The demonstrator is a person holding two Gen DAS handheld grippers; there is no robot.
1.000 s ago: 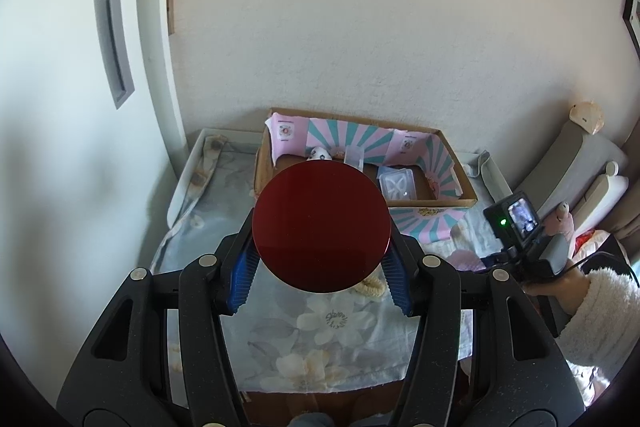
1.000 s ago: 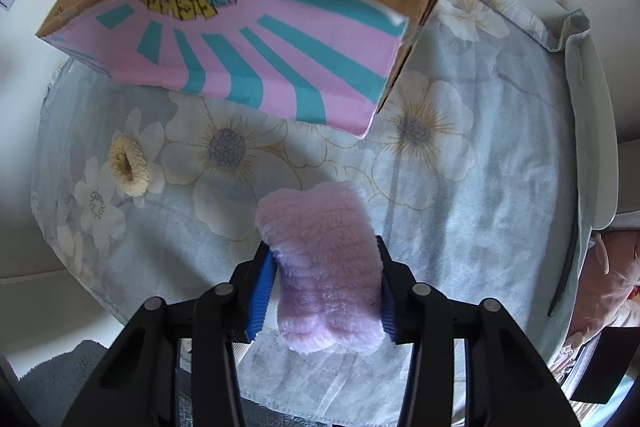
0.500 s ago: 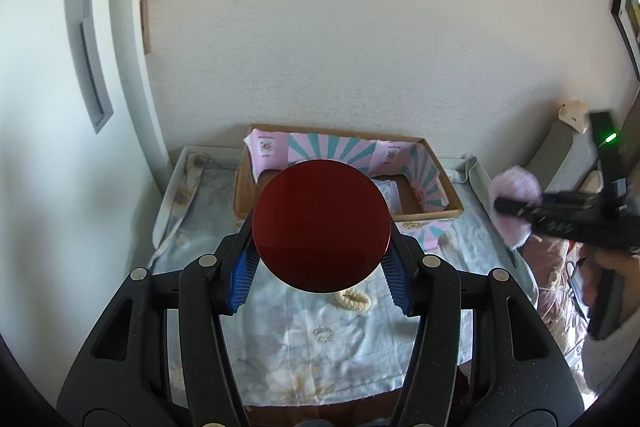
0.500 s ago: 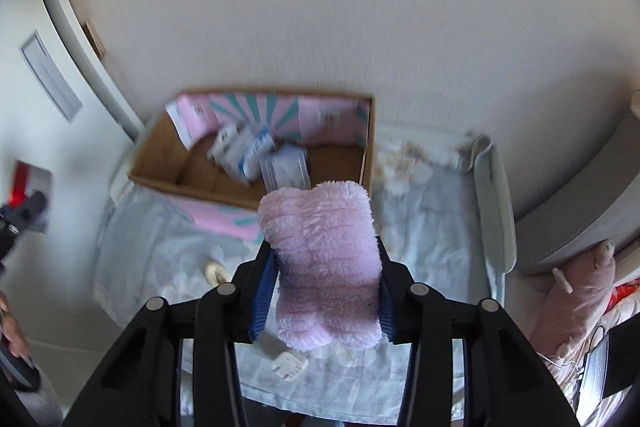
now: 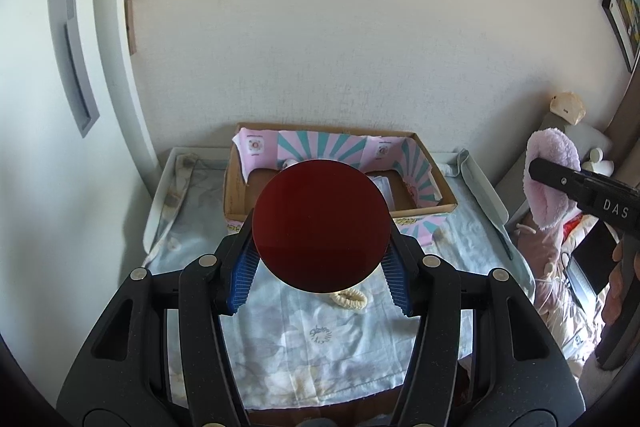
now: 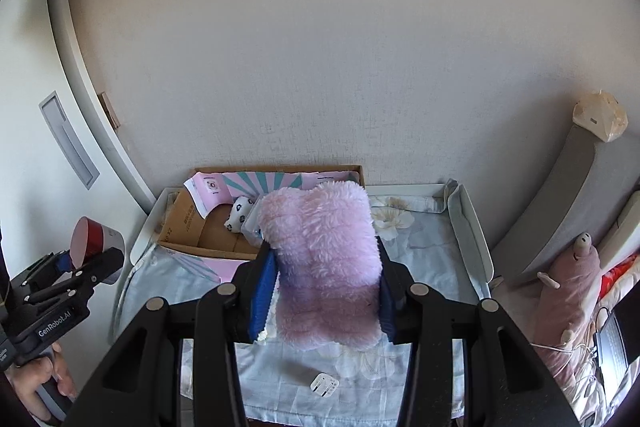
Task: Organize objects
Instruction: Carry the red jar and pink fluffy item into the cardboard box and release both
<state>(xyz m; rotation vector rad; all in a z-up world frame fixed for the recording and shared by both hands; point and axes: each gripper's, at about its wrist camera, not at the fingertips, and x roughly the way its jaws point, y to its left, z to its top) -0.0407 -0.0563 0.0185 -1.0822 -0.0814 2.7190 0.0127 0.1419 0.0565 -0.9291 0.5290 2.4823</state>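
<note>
My left gripper [image 5: 320,277] is shut on a round dark red tin [image 5: 321,225], held high above the flower-print table [image 5: 312,355]; it also shows in the right wrist view [image 6: 90,241]. My right gripper [image 6: 324,301] is shut on a fluffy pink plush cloth [image 6: 324,259], also seen at the right of the left wrist view [image 5: 550,183]. A cardboard box [image 5: 432,203] lined in pink and teal stands at the table's back, with a few small items inside [image 6: 240,213].
A cream scrunchie [image 5: 350,301] and a white plug adapter [image 6: 324,385] lie on the cloth. The table has raised white rims [image 6: 474,239]. A pink soft toy [image 6: 576,279] and a laptop [image 6: 612,351] lie at the right.
Both grippers have risen and pulled back from the table, each still holding its object. The right gripper now points level at the box and wall.
</note>
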